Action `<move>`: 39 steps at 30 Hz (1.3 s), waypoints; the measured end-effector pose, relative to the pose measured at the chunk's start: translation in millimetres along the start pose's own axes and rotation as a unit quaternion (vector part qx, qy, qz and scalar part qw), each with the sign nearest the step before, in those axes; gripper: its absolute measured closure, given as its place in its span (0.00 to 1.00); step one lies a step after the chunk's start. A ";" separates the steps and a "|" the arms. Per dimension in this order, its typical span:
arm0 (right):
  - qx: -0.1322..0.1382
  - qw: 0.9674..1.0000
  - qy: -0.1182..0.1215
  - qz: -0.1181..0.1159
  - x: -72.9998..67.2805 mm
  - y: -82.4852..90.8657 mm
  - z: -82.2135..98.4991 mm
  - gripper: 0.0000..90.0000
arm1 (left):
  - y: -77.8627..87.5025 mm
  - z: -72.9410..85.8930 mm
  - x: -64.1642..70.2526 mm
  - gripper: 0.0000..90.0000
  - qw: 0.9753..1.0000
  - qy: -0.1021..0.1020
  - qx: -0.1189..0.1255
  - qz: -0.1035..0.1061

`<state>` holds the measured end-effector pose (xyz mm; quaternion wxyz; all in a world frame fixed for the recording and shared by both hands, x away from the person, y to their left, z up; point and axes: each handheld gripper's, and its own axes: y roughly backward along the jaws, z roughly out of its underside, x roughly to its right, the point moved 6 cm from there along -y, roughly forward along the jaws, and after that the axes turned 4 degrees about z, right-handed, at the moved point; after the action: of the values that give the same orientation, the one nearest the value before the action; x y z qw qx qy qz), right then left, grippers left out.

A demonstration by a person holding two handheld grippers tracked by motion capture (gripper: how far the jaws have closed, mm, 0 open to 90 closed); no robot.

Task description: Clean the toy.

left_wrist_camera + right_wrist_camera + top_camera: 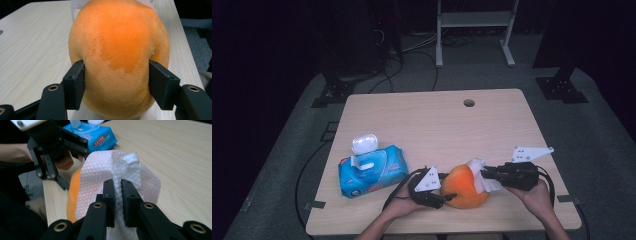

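The jaws of the right gripper (118,195) were pressed almost together, and a fold of the white wet wipe (125,170) was pinched between them. The rest of the wipe was spread over the top of the orange plush toy (72,195), just ahead of these jaws.

The jaws of the left gripper (116,85) were kept at a middle width and were clamped on the lower part of the orange plush toy (117,50), one jaw on each flank, with the soft surface dented a little at the pads.

In the high view the toy (464,187) was seen near the front edge of the counter (437,120), held between the left gripper (443,192) on its left and the right gripper (484,175) on its right. The long axis of the toy ran roughly from the person's side toward the far side, and the wipe (479,172) lay on its right upper side, so the right hand was the nearer one for a wiping stroke across the toy, as far as it can be judged.

To the left, well apart from the toy, a blue pack of wet wipes (372,172) lay on the counter with its white lid (364,143) flipped open. One sheet stood up from the opening; how many remained inside could not be told.
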<state>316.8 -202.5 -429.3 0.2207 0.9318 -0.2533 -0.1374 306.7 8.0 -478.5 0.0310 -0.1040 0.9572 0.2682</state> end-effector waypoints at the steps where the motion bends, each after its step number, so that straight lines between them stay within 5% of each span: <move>1: -0.002 1.000 0.003 0.000 -0.7 -3.0 -0.4 0.89 | 0.3 0.4 -0.2 0.40 1.000 0.003 0.001 0.001; 8: -0.040 0.999 0.011 0.010 0.0 -10.6 15.3 0.91 | 0.4 -4.7 -3.9 0.17 0.998 0.058 0.016 0.014; 12: -0.041 0.999 0.009 0.004 -2.0 -8.9 17.2 0.91 | -3.9 -3.7 -10.1 0.07 0.993 0.115 0.013 0.025; 14: -0.041 0.999 0.013 0.003 -3.3 -8.9 16.6 0.91 | -9.3 1.1 -10.1 0.07 0.988 0.148 0.001 0.051; 15: -0.041 0.999 0.013 0.003 -3.3 -8.9 16.6 0.91 | -9.3 1.1 -10.1 0.08 0.988 0.148 0.001 0.051; 16: -0.041 0.999 0.014 0.002 -3.7 -8.9 16.4 0.91 | -11.6 3.7 -9.9 0.08 0.984 0.168 0.000 0.064; 17: -0.040 0.999 0.011 0.003 -3.5 -9.1 16.1 0.91 | -10.7 3.6 -9.7 0.23 0.985 0.163 0.002 0.063; 20: -0.033 0.999 0.007 0.001 -2.3 -7.2 14.0 0.91 | -5.2 -3.9 -7.8 0.38 0.992 0.117 0.012 0.033; 22: -0.025 1.000 0.010 0.009 -1.1 -2.5 9.7 0.91 | 0.6 -13.5 -6.7 0.43 0.997 0.062 0.029 -0.021; 25: 0.006 1.000 0.015 0.026 -0.5 7.4 -0.4 0.91 | 4.6 -22.1 -7.0 0.43 0.996 0.000 0.015 -0.084; 27: 0.024 0.999 0.024 0.038 -5.0 10.8 -7.8 0.91 | 1.1 -21.0 -7.1 0.43 0.996 0.004 0.009 -0.090; 31: 0.044 0.996 0.075 0.015 -37.5 -1.4 -24.3 0.91 | -6.3 -23.3 0.2 0.41 0.996 -0.010 0.007 -0.085; 35: 0.013 0.993 0.115 0.025 -58.7 -27.1 -25.5 0.91 | -12.7 -27.4 11.9 0.40 0.995 -0.043 0.000 -0.087; 39: -0.003 0.991 0.123 0.045 -53.1 -29.9 -21.4 0.92 | -11.2 -23.8 8.7 0.39 0.996 -0.030 0.003 -0.082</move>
<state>292.7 -143.8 -417.4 0.2586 0.9287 -0.2654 -0.0122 300.5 -15.3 -464.9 0.0823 -0.1742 0.9449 0.2646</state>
